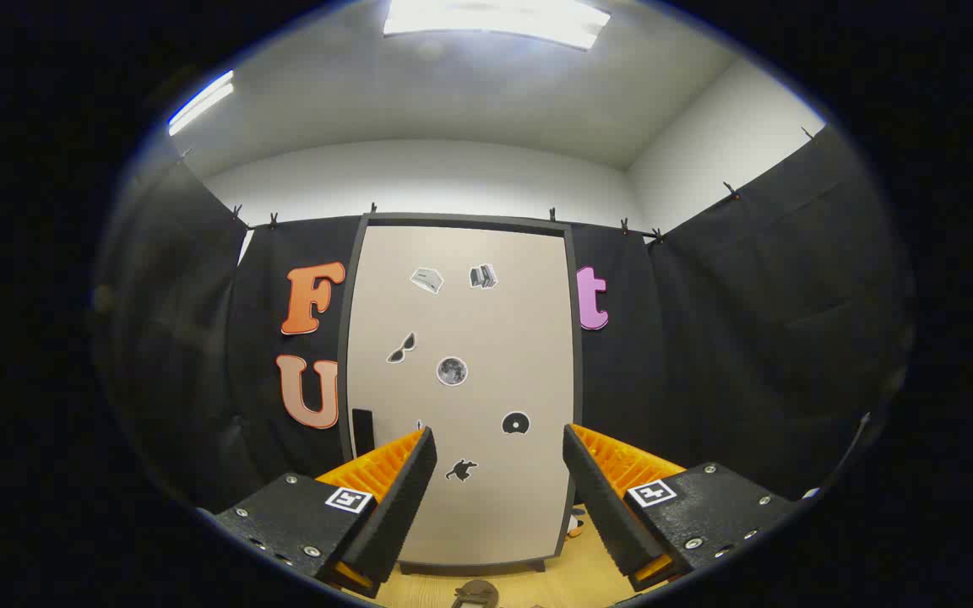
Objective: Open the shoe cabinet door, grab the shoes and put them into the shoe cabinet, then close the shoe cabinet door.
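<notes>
The shoe cabinet point(461, 388) stands upright at frame centre, tall axis vertical, its sticker-dotted door point(486, 338) closed and facing the tool point(499, 456), whose fingers are spread, grasping nothing.

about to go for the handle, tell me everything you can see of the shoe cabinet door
The shoe cabinet door is a tall, matte beige panel in a dark grey frame, shut and upright against the black cloth wall. Small grey and black stickers dot its face, and a dark handle sits low on its left edge. It stands on a light wooden floor. The open gripper is short of it, touching nothing.
</notes>
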`<state>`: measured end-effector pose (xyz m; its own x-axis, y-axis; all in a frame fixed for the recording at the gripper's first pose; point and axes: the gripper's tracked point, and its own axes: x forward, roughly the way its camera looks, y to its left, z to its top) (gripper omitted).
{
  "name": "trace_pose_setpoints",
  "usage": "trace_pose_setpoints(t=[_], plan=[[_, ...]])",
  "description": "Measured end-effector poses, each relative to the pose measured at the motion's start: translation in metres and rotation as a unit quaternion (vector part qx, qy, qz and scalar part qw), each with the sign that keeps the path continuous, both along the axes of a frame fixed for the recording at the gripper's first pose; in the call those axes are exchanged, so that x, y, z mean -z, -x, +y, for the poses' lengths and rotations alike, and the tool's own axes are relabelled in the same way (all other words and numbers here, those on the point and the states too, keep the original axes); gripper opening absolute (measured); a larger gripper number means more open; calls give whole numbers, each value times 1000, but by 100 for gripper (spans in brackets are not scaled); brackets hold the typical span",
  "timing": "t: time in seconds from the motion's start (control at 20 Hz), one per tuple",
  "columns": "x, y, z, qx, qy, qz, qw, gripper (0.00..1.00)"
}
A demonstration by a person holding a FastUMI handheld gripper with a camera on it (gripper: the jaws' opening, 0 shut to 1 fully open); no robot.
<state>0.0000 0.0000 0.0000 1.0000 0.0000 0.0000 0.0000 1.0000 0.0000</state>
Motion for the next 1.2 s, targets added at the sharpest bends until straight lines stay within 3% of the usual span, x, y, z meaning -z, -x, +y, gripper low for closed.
trace_pose_setpoints(t=[0.8,1.2], plan=[[1,-3,6,-5,-3,0,1000,94],[8,-10,33,-22,0,2,1000,94]])
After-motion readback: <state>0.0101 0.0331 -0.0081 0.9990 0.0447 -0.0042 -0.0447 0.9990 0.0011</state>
